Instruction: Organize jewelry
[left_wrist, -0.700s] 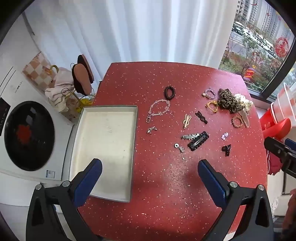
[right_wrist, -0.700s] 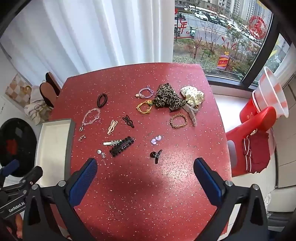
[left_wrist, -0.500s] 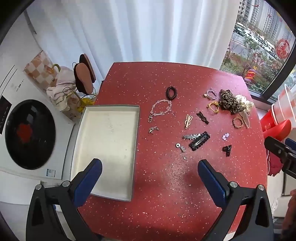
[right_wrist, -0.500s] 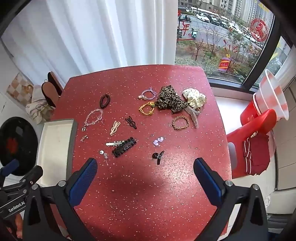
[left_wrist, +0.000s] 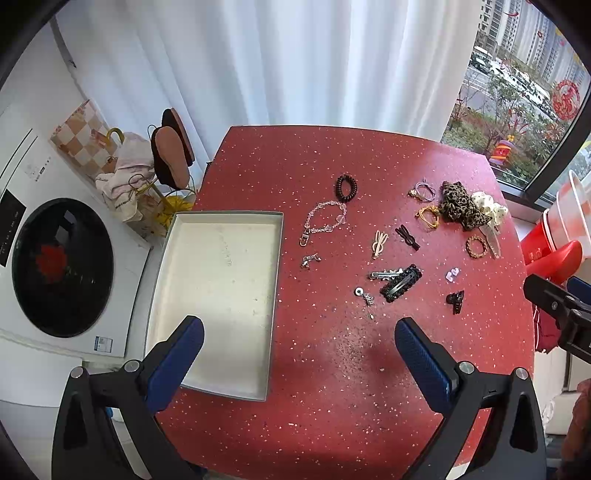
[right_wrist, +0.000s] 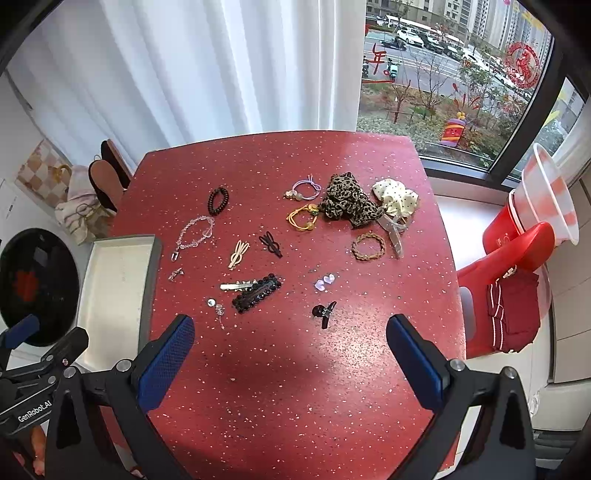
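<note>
Jewelry (right_wrist: 255, 291) beside empty tray (right_wrist: 114, 280)

Red speckled table (right_wrist: 295, 387), leopard scrunchie (right_wrist: 347, 201), white tray (left_wrist: 218, 280).

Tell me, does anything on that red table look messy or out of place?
Yes: hair clips, bracelets and scrunchies lie scattered loose across the red table, while the white tray beside them sits empty. Nothing looks broken or spilled.

The marking "GenRobot.AI" is printed in white on the black body of the left gripper (right_wrist: 35, 404). A red character "年" stands on the window (right_wrist: 380, 59) glass. No other text is legible.
</note>
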